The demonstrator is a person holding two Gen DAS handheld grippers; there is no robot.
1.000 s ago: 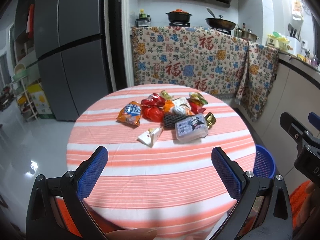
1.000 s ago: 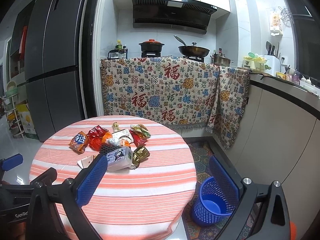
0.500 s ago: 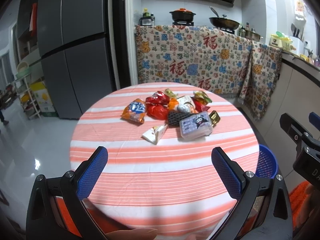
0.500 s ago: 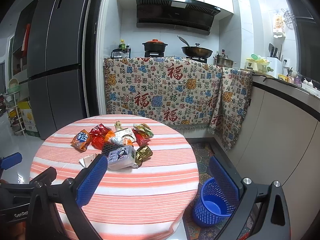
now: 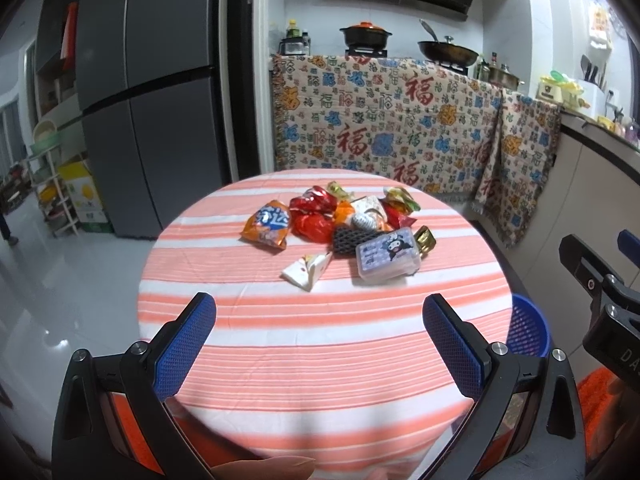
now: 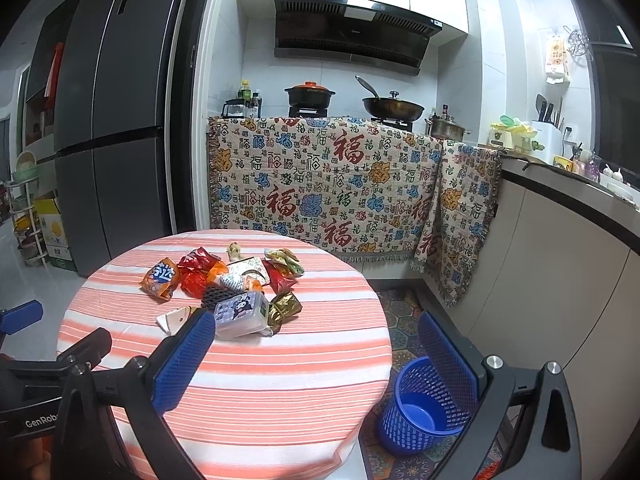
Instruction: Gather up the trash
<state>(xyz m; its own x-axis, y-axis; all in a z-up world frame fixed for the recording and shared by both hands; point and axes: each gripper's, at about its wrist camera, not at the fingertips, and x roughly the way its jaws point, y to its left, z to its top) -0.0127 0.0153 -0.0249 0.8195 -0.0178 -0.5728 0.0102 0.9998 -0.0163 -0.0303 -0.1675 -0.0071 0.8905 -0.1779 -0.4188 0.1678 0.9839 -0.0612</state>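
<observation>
Trash pile (image 5: 340,232) both views; basket (image 6: 424,404) interior right-wrist only.

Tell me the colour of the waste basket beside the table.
Blue, a mesh-sided waste basket; the right wrist view shows it best.

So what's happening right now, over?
Left gripper and right gripper open, empty. Trash pile untouched on table. Blue bin empty on floor. Nothing in the way.

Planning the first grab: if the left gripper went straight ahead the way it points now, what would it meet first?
Probably the white folded wrapper, nearest piece of the trash pile; the left gripper is open, with bare striped tablecloth before it. Depth is uncertain.
</observation>
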